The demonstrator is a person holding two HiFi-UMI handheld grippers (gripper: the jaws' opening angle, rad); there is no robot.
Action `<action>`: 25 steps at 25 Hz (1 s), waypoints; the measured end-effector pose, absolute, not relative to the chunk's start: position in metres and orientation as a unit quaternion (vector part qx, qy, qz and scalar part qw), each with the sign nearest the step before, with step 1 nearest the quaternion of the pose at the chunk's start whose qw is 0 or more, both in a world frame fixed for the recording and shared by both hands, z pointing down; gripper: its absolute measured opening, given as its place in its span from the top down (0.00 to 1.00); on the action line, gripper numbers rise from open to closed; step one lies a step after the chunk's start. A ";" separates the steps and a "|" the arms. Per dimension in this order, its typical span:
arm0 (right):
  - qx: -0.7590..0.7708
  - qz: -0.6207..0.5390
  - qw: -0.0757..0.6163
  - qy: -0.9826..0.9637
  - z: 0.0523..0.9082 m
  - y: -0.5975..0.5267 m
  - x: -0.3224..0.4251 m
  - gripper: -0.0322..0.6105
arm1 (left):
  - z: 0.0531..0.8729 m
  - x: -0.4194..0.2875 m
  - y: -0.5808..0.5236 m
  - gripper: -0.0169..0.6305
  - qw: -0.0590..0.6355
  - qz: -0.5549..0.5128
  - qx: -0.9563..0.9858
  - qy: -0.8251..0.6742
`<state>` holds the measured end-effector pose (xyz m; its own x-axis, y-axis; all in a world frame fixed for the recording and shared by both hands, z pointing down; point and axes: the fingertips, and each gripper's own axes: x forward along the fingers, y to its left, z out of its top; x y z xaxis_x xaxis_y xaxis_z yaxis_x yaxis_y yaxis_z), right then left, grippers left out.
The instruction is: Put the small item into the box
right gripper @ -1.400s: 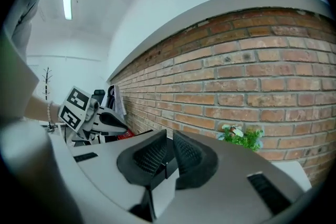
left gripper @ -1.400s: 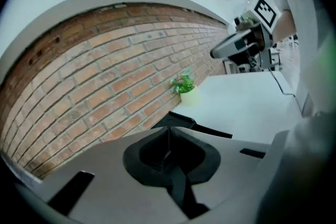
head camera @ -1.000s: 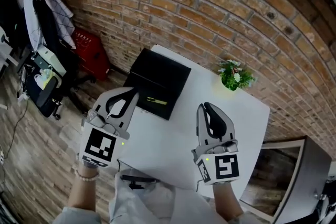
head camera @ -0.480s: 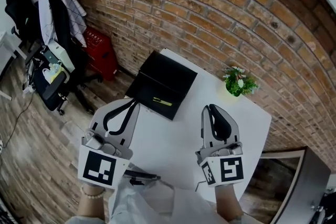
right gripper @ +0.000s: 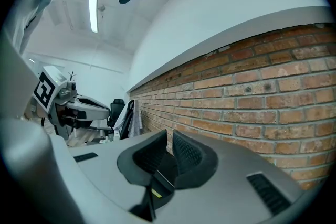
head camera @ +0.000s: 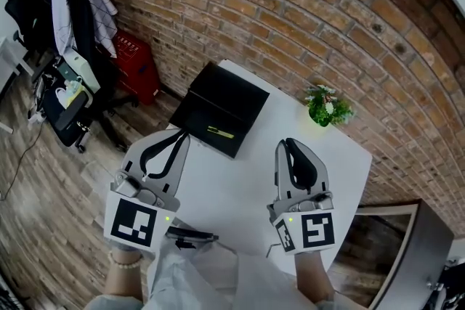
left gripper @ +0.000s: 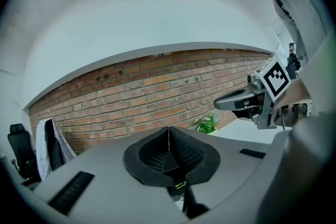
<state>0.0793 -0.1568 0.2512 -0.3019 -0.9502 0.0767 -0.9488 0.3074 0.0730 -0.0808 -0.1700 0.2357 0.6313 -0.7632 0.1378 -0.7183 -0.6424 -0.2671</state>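
A flat black box [head camera: 224, 102] lies at the far left of the white table [head camera: 232, 189]. A small yellow-green item [head camera: 220, 132] rests on the box's near part. My left gripper [head camera: 178, 136] hovers just near-left of the box, its jaws pressed together on nothing. My right gripper [head camera: 288, 144] hangs over the table's right half, well apart from the box, jaws also together and empty. In the left gripper view the left gripper [left gripper: 168, 132] points at the brick wall, and the right gripper [left gripper: 239, 102] shows beside it. The right gripper [right gripper: 169, 139] also faces the wall in its own view.
A small potted plant [head camera: 327, 104] stands at the table's far right corner. The brick wall [head camera: 290, 18] runs behind the table. An office chair draped with clothes [head camera: 76, 7] and a red case [head camera: 136, 63] stand on the floor at left. A grey cabinet [head camera: 410, 243] sits at the lower right.
The head view has shifted a little. My left gripper has drifted slightly back toward me. Both grippers stay shut and the yellow-green item has not moved.
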 end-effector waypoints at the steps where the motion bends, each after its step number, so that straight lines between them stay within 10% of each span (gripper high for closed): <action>1: 0.590 -0.006 0.051 -0.806 0.251 -0.156 0.080 0.85 | 0.236 -0.080 -0.169 0.94 0.093 -0.120 -0.899 0.411; 25: 0.589 -0.001 0.066 -0.805 0.261 -0.157 0.078 0.86 | 0.248 -0.078 -0.170 0.94 0.070 -0.117 -0.900 0.413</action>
<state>0.0782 -0.1565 0.2611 -0.2964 -0.9493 0.1049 -0.9489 0.3051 0.0803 -0.0784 -0.1701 0.2479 0.6309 -0.7607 0.1527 -0.7277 -0.6484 -0.2236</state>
